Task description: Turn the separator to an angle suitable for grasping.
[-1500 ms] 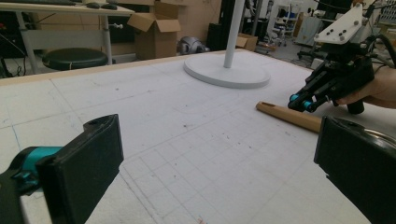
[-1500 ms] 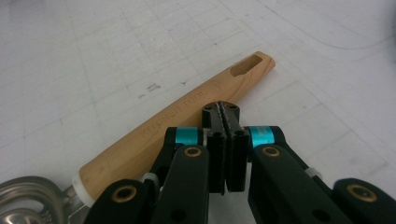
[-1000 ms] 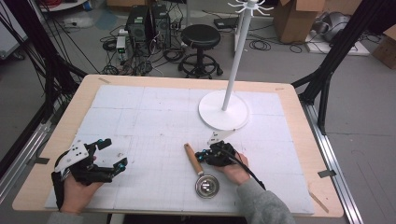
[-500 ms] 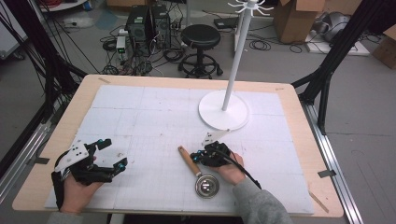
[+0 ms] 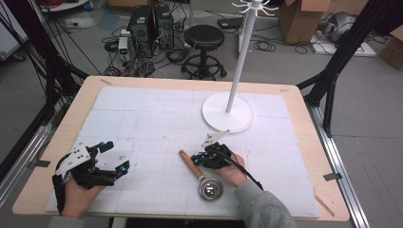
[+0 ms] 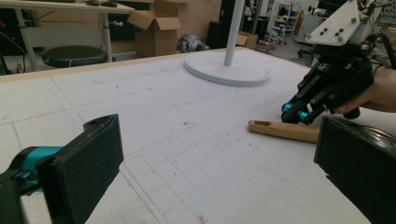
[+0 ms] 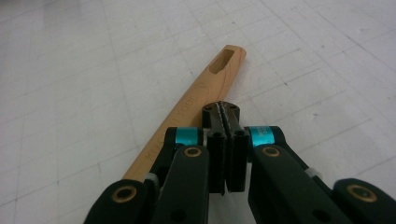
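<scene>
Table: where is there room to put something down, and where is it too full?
The table is bare across its far left, behind the left tongs and left of the stand. There is also room at the right edge, beside the right tongs. It is crowded at the near middle, where the right tongs sit by the strainer.

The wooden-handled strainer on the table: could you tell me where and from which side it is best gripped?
Probably the wooden handle, mid-length, from above with jaws astride it. It lies flat and slim on the white mat, free of the round metal bowl, which looks too wide and curved. The right gripper sits shut over the handle and would need opening first.
</scene>
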The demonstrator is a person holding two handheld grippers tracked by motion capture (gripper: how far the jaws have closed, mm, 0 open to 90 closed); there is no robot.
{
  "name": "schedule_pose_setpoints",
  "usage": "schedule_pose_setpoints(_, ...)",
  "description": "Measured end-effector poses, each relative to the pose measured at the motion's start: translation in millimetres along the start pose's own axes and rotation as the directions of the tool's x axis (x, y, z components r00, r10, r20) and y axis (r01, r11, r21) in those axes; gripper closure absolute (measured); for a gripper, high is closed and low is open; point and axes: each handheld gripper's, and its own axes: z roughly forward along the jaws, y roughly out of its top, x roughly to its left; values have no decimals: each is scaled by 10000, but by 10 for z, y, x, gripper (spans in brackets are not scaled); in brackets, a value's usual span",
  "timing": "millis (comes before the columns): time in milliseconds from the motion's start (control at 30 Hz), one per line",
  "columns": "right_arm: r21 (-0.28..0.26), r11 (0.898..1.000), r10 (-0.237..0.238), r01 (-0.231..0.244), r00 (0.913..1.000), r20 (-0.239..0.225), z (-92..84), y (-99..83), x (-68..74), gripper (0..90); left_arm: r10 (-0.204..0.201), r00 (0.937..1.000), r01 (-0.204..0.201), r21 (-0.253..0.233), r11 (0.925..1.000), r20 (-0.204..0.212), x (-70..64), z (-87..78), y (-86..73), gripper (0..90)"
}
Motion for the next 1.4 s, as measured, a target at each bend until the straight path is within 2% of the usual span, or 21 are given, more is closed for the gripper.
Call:
schedule_pose_setpoints(267,106,9999,-133,134,9999,-76,61,63,9,900,-26,10000,26,16,10000,-46,0,-34,-8,18)
schedule_pose_setpoints(600,343,9984,-433,447,9983,-399,177,172,83,899,-59,9999,59,10,10000,-155,5,-90,-22,18)
schedule_pose_setpoints(833,370,9983,-430,449,9977,-518,204,194,95,900,-86,9996,86,-5,10000,-252,2,-128,-28,18)
schedule_pose_setpoints(1167,556,9945,-851,887,9943,-645,269,257,177,899,-114,9993,114,6,9999,-365,14,-152,-39,18)
schedule_pose_setpoints(1200,525,9935,-970,1015,9919,-815,287,266,188,900,-76,9993,77,37,10000,-363,15,-153,-41,18)
schedule_pose_setpoints(1400,580,9886,-1333,1390,9867,-926,347,315,257,900,-73,9991,75,65,10000,-420,3,-183,-48,18)
